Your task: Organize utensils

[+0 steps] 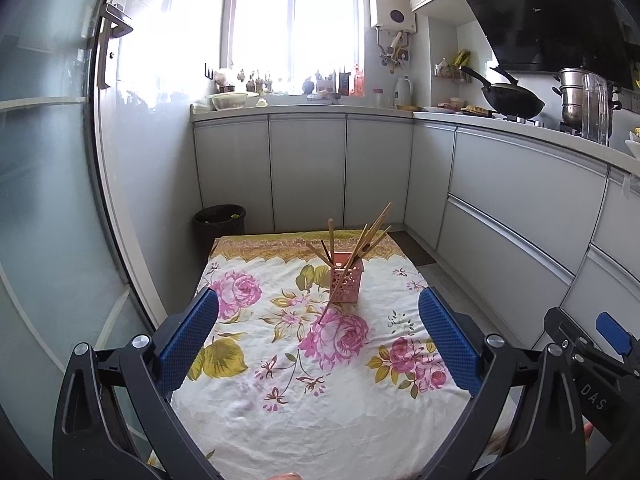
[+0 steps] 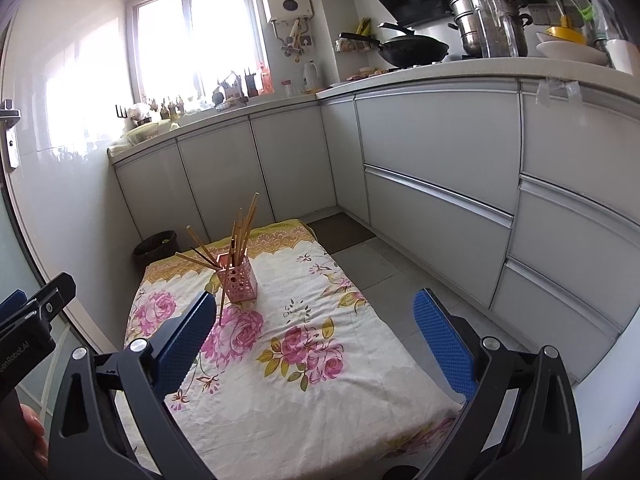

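Observation:
A pink perforated utensil holder (image 1: 346,280) (image 2: 237,282) stands upright at the far middle of a low table under a floral cloth (image 1: 280,368) (image 2: 304,392). Several wooden chopsticks (image 1: 370,236) (image 2: 240,232) stick up out of it and fan outward. One chopstick (image 1: 328,310) (image 2: 222,306) leans against the holder's outside with its tip on the cloth. My left gripper (image 1: 318,334) is open, well short of the holder, with nothing between its blue pads. My right gripper (image 2: 314,340) is open too, equally empty, nearer the table's right edge.
A black waste bin (image 1: 219,224) (image 2: 156,246) sits on the floor behind the table. Grey cabinets (image 1: 512,208) (image 2: 436,184) run along the back and right, with a wok (image 2: 412,50) and pots on the counter. A glass door (image 1: 48,208) stands on the left.

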